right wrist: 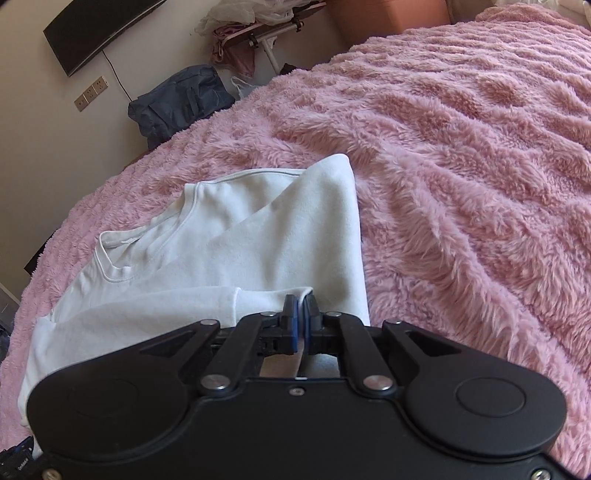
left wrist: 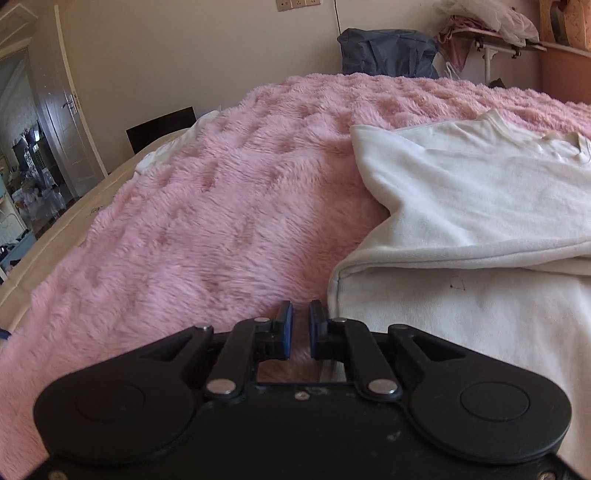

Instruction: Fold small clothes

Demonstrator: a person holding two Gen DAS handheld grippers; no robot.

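Note:
A white long-sleeved top [left wrist: 472,192] lies partly folded on a pink fluffy blanket [left wrist: 207,221]. My left gripper [left wrist: 301,314] hovers low over the blanket just left of the top's lower edge, its jaws a small gap apart and empty. In the right wrist view the top [right wrist: 229,243] lies ahead with its neckline to the left. My right gripper [right wrist: 303,308] is shut on the cuff end of a sleeve [right wrist: 269,297] folded across the top's body.
The pink blanket [right wrist: 461,166] covers the bed. A dark blue bag [left wrist: 384,51] sits by the wall beyond the bed, next to a rack with clothes [left wrist: 480,22]. A door [left wrist: 70,110] stands open at the left. A black screen [right wrist: 92,29] hangs on the wall.

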